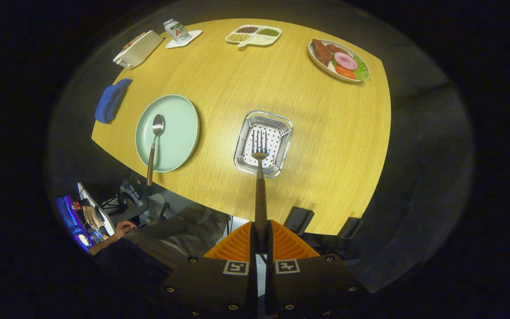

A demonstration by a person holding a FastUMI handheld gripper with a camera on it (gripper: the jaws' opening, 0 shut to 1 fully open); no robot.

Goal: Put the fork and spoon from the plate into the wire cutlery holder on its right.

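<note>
My gripper [261, 237] is shut on the brown handle of the fork [260, 177], high above the table. The fork points straight ahead, its tines hanging over the open top of the wire cutlery holder [281, 128], which stands on the wooden table to the right of the plate. The pale green plate [179, 128] lies to the left of the holder. On it rests the spoon [154, 144], bowl toward the far side, its brown handle sticking out past the plate's near rim and the table edge.
A blue cloth [111, 101] hangs at the table's left edge. Beyond are a white box [137, 48], a can on a coaster [177, 31], a divided dish of beans [253, 35] and a plate of food [338, 60]. A person's hand [122, 229] shows below the table.
</note>
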